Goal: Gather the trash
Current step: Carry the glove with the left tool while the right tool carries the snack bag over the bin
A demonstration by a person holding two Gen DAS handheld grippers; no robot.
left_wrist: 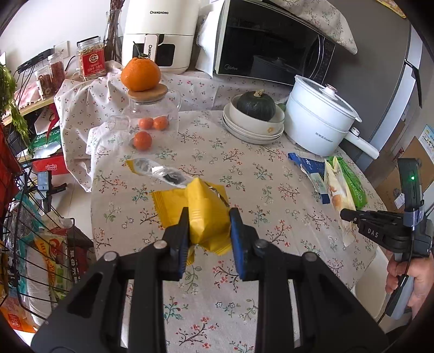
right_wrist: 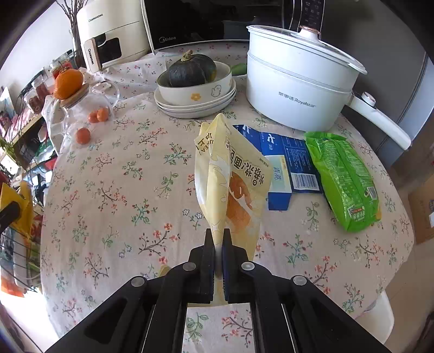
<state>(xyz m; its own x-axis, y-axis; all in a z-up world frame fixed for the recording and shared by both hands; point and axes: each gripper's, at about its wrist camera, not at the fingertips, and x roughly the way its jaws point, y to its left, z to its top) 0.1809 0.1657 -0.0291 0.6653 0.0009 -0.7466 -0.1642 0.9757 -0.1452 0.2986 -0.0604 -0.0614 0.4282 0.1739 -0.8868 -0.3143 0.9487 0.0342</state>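
While the floral tablecloth [right_wrist: 114, 190] served as the landmark, the left gripper [left_wrist: 208, 225] hung over its left part, clenched on a yellow wrapper [left_wrist: 206, 211] lifted off the cloth. Toward the right, the right gripper [right_wrist: 217, 241] pinched a cream snack bag [right_wrist: 230, 173] upright above the cloth's middle. Beyond it lay a blue carton [right_wrist: 284, 160] and green packet [right_wrist: 341, 176]. Behind stood appliances labelled Changhong [right_wrist: 111, 32], Midea [right_wrist: 190, 21] and Royalstar [right_wrist: 295, 78].
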